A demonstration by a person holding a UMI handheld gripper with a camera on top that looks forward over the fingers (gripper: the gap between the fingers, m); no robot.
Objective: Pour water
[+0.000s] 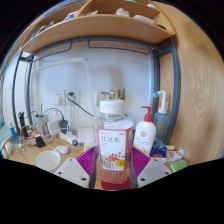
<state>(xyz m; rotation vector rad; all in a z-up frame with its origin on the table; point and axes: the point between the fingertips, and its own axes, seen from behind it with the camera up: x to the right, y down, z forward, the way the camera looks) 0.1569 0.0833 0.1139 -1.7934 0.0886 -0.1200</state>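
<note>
a capped bottle (pixel 114 146) of reddish drink stands upright between the gripper (pixel 114 172) fingers, which look clamped on its lower sides. a pump bottle (pixel 146 132) stands just beside it, a white bowl (pixel 47 159) sits apart. pouring likely needs the cap off and a slow tilt.

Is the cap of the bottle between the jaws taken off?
No, the bottle between the gripper jaws has its white cap on top.
</note>
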